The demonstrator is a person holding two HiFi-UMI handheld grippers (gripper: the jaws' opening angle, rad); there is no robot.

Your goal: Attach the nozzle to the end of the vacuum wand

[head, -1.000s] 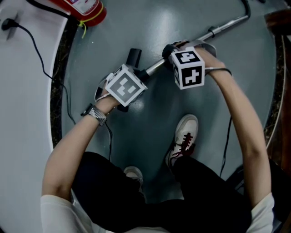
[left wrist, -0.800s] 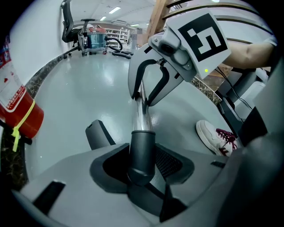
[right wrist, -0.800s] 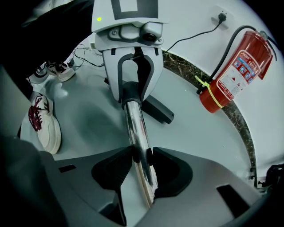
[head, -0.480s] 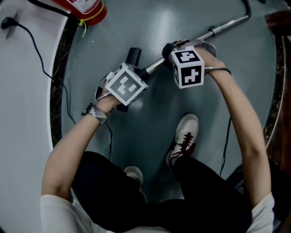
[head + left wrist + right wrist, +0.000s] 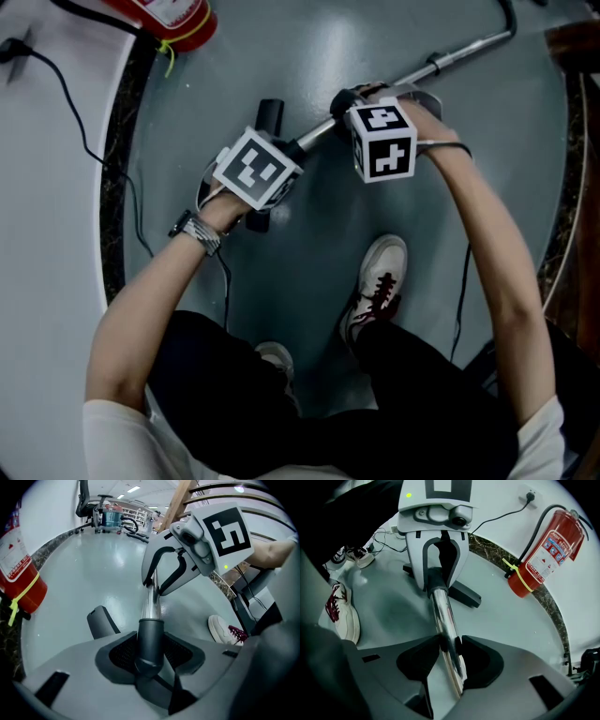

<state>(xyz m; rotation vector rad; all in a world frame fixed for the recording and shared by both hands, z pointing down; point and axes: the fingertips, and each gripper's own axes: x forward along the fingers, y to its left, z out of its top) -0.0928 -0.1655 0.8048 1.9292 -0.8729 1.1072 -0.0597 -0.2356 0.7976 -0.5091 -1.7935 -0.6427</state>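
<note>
My left gripper (image 5: 150,657) is shut on the dark grey neck of the nozzle (image 5: 150,637), which sits over the near end of the chrome vacuum wand (image 5: 151,603). A black part of the nozzle (image 5: 101,620) lies on the floor beside it. My right gripper (image 5: 447,649) is shut on the wand (image 5: 443,616) a little further up the tube. In the head view the wand (image 5: 459,54) runs off to the upper right, and the black nozzle (image 5: 270,114) shows past the left gripper's marker cube. Both grippers point steeply down, close together.
A red fire extinguisher (image 5: 543,555) stands against the curved white wall, with a wall socket (image 5: 529,494) above it. A black cable (image 5: 89,141) trails along the dark stone skirting. The person's white shoe (image 5: 380,281) rests on the grey floor just below the grippers.
The left gripper has rolled slightly about its own axis, and the nozzle has turned with it. The right gripper and the wand have stayed where they were.
</note>
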